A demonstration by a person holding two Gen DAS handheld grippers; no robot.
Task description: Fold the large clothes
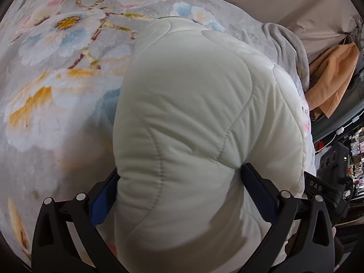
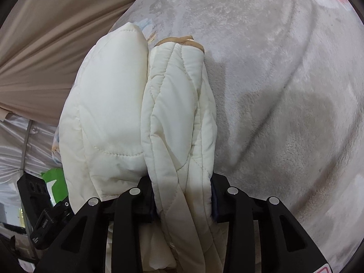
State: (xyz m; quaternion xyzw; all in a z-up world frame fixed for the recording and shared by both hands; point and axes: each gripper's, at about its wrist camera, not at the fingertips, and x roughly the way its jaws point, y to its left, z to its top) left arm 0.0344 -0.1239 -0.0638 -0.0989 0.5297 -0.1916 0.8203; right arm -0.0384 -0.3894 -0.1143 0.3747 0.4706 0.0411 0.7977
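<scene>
Both pictures are lit softly and evenly, with no glare. The white quilted jacket (image 1: 193, 118) is seen bright and sharp. A soft grey shadow is thrown on the floral fleece blanket (image 2: 284, 79) in the right wrist view, right of the jacket. Everything is bent round by the fisheye lens, and the corners are left black. The far clutter at the edges is seen small and blurry.

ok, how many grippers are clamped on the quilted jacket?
2. Left gripper pinches a thick fold of the white quilted jacket; right gripper pinches a narrower tan-trimmed fold.
</scene>
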